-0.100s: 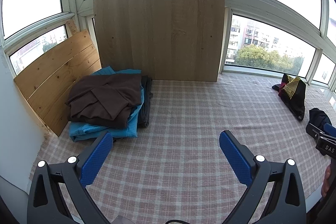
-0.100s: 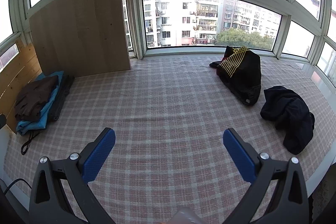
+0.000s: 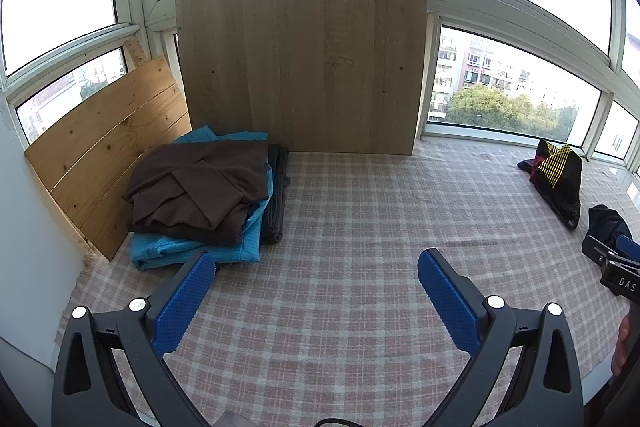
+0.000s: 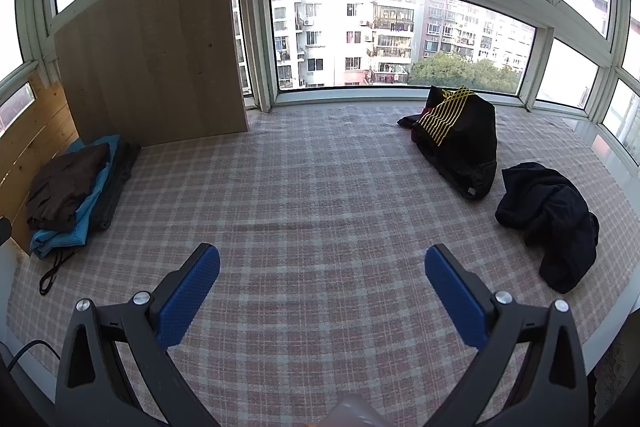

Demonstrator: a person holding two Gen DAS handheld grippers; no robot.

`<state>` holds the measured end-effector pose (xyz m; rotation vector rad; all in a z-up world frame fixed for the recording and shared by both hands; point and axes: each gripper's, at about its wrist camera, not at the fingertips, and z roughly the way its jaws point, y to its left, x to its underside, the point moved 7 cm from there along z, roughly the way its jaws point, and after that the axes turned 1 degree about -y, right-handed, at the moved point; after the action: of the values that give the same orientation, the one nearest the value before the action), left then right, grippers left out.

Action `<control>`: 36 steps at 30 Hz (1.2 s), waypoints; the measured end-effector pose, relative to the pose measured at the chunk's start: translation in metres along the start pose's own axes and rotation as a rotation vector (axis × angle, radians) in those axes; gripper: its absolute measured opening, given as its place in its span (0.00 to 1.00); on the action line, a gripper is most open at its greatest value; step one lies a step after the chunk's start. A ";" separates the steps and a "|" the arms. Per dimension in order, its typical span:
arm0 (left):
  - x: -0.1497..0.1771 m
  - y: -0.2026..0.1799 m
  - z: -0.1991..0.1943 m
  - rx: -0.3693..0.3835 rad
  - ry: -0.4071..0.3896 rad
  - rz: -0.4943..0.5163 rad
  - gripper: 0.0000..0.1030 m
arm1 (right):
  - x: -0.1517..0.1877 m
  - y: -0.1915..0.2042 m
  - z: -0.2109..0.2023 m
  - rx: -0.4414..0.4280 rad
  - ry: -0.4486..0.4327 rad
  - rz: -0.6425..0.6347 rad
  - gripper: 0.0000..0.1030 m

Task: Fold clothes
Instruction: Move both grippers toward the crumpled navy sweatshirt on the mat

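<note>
A folded stack sits at the far left: a brown garment [image 3: 200,187] on a blue one [image 3: 192,251], beside a dark grey one [image 3: 278,187]. The same stack [image 4: 68,187] shows in the right wrist view. Unfolded clothes lie at the right: a black garment with yellow stripes [image 4: 460,139] [image 3: 560,175] and a crumpled dark navy one [image 4: 552,219] [image 3: 604,223]. My left gripper [image 3: 316,291] is open above the checked cloth, nothing between its blue pads. My right gripper [image 4: 322,287] is open too, also holding nothing, and its body shows at the left wrist view's right edge [image 3: 616,263].
A pink-and-grey checked cloth [image 4: 320,195] covers the wide sill. A tall wooden board [image 3: 300,67] leans against the back window and a slatted pine board [image 3: 108,155] against the left one. A black cord [image 4: 54,273] lies near the stack. A hand [image 3: 624,339] shows at the right.
</note>
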<state>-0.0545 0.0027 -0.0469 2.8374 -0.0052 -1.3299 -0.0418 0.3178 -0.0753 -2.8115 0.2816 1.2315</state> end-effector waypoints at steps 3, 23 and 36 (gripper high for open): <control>0.000 -0.002 0.002 -0.008 0.003 0.012 0.99 | -0.001 -0.001 0.000 0.001 0.000 -0.001 1.00; -0.001 -0.010 0.003 0.021 0.011 0.025 0.99 | 0.006 -0.007 -0.004 0.042 0.013 0.000 1.00; 0.000 -0.038 -0.010 0.062 0.014 0.088 0.99 | 0.015 -0.027 -0.017 0.087 0.032 0.037 1.00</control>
<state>-0.0470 0.0403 -0.0408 2.8599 -0.1719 -1.3151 -0.0142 0.3398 -0.0749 -2.7661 0.3807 1.1528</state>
